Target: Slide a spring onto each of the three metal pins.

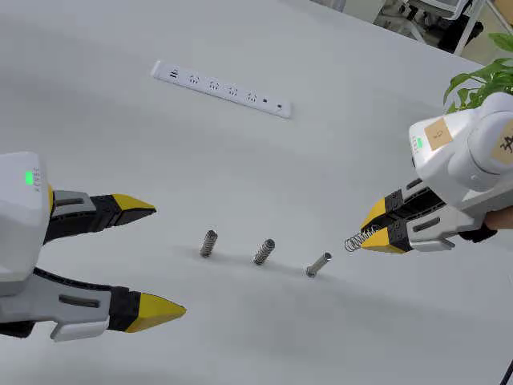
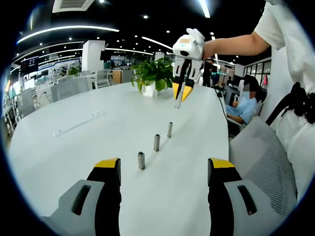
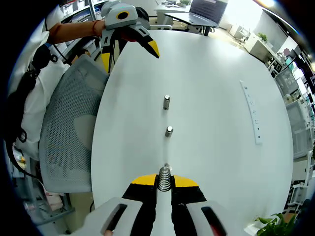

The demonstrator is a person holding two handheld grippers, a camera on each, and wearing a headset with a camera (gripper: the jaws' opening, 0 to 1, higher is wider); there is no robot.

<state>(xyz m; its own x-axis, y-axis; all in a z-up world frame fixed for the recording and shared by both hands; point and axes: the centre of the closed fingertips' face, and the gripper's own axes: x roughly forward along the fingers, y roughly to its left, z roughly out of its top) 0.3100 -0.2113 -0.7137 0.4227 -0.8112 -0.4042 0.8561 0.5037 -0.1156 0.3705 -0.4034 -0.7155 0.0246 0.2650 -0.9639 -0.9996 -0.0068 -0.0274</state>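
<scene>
Left gripper [image 1: 167,259] held wide open, nothing gripped. Three short metal pins [image 1: 264,251] set in row on white tabletop [image 1: 240,337]; two covered by springs [image 1: 208,243], bare pin [image 1: 318,265] at end. Thin silver coil spring [image 1: 361,239] pinched in right gripper [image 1: 373,233], near bare pin, not touching. White power strip [image 1: 220,88] laid beyond.

Desk [image 1: 120,144]: white, smooth and broad, with a rounded far end in the left gripper view.
Power strip [image 1: 221,89]: white, long and slim, lying flat on the desk with its sockets facing up.
First pin [image 1: 212,233]: stands on the desk well apart from the power strip, on the person's side of it; a spring [image 1: 208,245] coils around it.
Second pin [image 1: 270,241]: next in the same row, below the power strip's right end in the head view; a second spring [image 1: 263,253] wraps it.
Third pin [image 1: 318,264]: bare metal, ends the row, farthest of the three from the power strip.
Potted plant [image 2: 153,73]: green leaves, at the desk's edge, well past the power strip's right end.
</scene>
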